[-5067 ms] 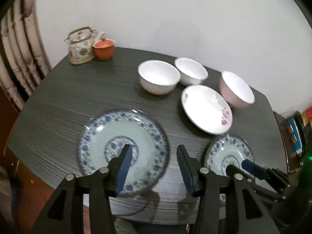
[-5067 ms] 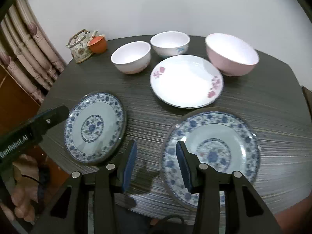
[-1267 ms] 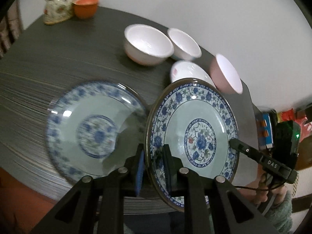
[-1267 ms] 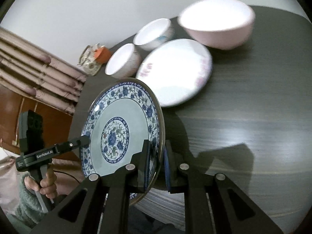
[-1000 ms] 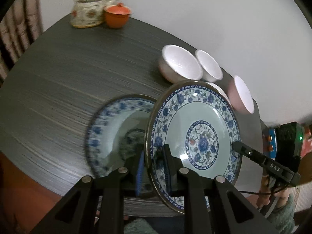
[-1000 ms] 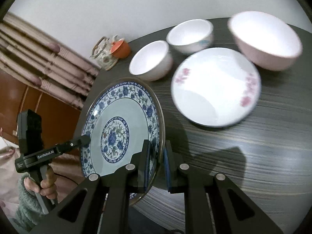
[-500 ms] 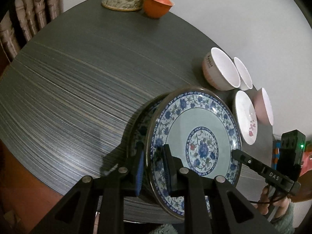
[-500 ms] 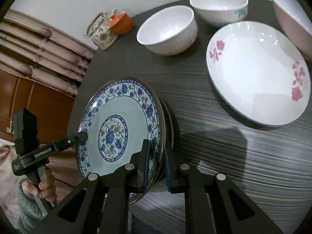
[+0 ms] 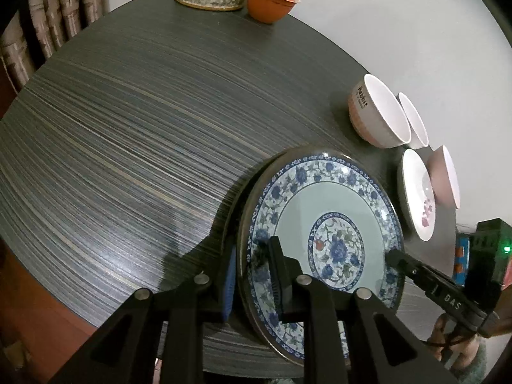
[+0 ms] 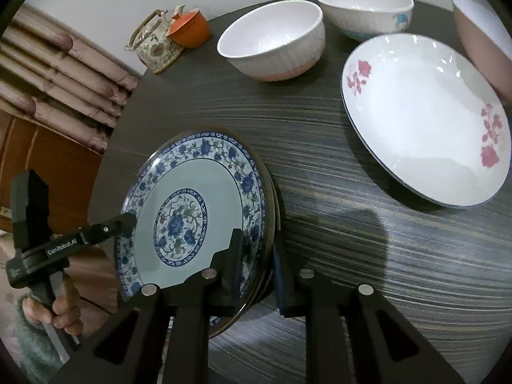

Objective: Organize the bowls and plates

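Since half a second ago we have lowered the blue-and-white floral plate [image 9: 323, 224] onto its twin. Our left gripper [image 9: 251, 275] and right gripper [image 10: 256, 265] both pinch its rim. The white rose-printed plate [image 10: 425, 121] and three bowls on the dark striped surface [image 9: 128, 128] remain unsorted.

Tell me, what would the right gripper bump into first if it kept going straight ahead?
Probably the blue-and-white floral plate itself: the right gripper has its fingers on either side of that plate's rim, so pushing on drives the rim deeper between them. Beyond lies the dark striped wooden table; depth is unclear.
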### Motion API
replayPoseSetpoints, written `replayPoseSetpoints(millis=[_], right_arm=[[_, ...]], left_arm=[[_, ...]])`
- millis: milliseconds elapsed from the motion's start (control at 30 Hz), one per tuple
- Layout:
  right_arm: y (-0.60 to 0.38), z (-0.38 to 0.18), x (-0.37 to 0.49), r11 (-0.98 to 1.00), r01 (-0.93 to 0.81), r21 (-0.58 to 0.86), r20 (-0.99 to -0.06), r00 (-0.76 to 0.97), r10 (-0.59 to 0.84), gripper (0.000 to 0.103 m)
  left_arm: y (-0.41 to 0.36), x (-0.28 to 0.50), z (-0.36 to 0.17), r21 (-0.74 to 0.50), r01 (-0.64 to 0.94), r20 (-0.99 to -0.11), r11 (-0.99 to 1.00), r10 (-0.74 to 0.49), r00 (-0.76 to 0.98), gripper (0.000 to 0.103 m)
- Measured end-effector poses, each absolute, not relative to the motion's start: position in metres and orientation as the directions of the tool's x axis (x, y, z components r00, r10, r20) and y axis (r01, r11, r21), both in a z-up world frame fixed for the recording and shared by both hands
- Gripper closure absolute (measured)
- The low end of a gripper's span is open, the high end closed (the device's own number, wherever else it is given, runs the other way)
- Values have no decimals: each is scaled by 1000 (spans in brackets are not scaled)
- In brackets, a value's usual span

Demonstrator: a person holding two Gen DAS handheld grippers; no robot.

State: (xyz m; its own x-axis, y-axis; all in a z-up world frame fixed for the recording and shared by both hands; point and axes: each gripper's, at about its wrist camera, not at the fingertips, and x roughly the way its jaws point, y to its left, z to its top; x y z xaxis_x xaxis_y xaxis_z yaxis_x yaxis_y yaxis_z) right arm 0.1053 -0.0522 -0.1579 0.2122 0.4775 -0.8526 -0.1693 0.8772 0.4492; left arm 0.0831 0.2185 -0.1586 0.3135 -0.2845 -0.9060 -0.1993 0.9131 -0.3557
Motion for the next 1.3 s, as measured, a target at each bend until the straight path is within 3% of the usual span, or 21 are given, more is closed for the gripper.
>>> replayPoseSetpoints(millis=[267, 533, 767, 1000, 1300], right_arm=[[-34, -158, 98, 924, -217, 314, -900, 241, 363, 77], [-30, -167, 94, 933, -213, 289, -914, 229, 336, 73], [-26, -168, 91, 935, -203, 291, -913, 233, 335, 71], [-24, -168, 86, 939, -202, 279, -914, 245, 324, 68], [-26, -156, 79, 950, -202, 237, -899, 324, 293, 68]], left_arm=[[214, 86, -161, -337, -182, -905, 924, -265, 332, 84], [209, 86, -157, -296, -155, -912, 943, -231, 338, 82], [189, 84, -150, -127, -114, -930, 985, -78, 360, 72], [182, 80, -140, -39, -106, -909, 994, 9, 416, 71], [163, 69, -117, 136, -105, -798, 985, 172, 577, 67]])
